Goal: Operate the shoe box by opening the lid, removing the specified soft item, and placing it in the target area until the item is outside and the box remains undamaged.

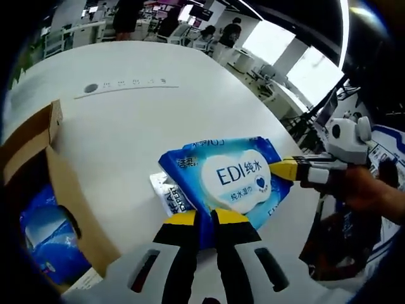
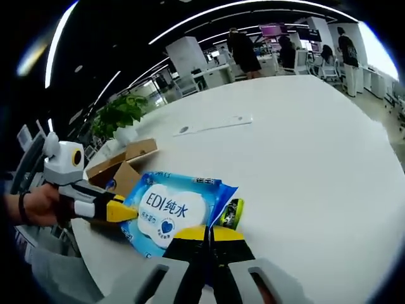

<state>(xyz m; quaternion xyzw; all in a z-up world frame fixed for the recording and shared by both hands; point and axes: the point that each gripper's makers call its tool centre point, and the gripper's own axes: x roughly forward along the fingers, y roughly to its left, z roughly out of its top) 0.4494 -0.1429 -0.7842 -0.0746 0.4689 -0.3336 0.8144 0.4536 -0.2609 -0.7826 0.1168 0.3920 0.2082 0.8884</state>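
Blue wet-wipes pack [image 1: 235,179] out of the cardboard shoe box [image 1: 54,190], just above white desk [image 1: 126,120], pinched at opposite edges by closed left claw [image 1: 204,218] and closed right claw [image 2: 209,233], label reading "EDI".

The wipes pack [image 1: 231,179] hides most of a small packet [image 1: 166,190].

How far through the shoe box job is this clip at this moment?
Done: the cardboard box stands open and the blue wipes pack is outside it, over the white table. In hand: the left gripper and right gripper each pinch an edge of the pack. Left: setting it down and letting go. Another blue item remains inside the box; a small packet lies beside the pack.
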